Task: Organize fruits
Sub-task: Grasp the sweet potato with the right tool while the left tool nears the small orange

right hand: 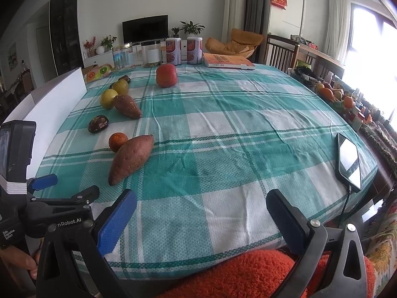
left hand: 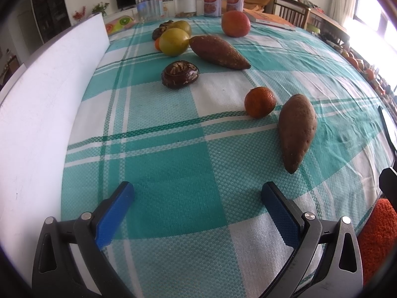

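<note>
Blue-padded fingers of the left gripper [left hand: 197, 196] stand wide apart and hold nothing, low over the green-and-white checked tablecloth [left hand: 173, 173]; ahead and right lies a sweet potato [left hand: 296, 130] with a small orange [left hand: 259, 102] just beside its far end, then a dark brown wrinkled fruit [left hand: 180, 74], a second sweet potato [left hand: 219, 52] touching two yellow-green fruits [left hand: 174, 41], and a large orange-red fruit [left hand: 235, 23]. From the right wrist, the right gripper [right hand: 201, 204] also gapes wide and empty above the table's near edge, the fruits spread along the left by a white board [right hand: 62, 99], a phone [right hand: 348, 161] at right.
</note>
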`<state>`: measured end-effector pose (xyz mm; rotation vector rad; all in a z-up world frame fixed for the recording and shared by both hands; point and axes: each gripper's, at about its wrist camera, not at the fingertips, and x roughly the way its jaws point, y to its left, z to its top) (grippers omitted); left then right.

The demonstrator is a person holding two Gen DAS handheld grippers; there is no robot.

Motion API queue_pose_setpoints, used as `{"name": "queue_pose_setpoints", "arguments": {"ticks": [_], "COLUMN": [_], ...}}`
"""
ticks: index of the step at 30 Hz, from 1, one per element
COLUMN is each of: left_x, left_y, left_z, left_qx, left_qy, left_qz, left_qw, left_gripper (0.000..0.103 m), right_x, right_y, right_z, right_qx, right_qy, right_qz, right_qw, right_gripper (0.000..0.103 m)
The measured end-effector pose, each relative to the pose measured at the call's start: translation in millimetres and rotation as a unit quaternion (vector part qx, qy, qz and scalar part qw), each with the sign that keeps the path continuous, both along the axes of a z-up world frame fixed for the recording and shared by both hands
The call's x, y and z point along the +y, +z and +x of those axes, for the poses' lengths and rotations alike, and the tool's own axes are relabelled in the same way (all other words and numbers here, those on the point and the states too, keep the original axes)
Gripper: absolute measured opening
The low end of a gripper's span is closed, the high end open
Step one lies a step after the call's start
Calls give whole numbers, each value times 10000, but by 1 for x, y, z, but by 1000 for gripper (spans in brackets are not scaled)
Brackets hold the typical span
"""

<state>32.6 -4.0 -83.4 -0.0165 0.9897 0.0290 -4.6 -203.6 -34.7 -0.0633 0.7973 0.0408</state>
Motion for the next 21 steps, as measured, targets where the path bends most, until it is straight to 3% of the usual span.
{"name": "queue_pose_setpoints", "arguments": {"ticks": [21], "left_x": [1], "left_y": [0], "left_z": [-2], "left_qx": [-32], "left_qy": [-104], "left_qz": [-1], "left_qw": [9999], "left_gripper": [103], "right_x": [-1], "right_y": [-2], "right_z": [1], "right_qx": [56], "right_qy": [8], "right_qz": [33], "right_qw": [10000], "right_gripper": [103]}}
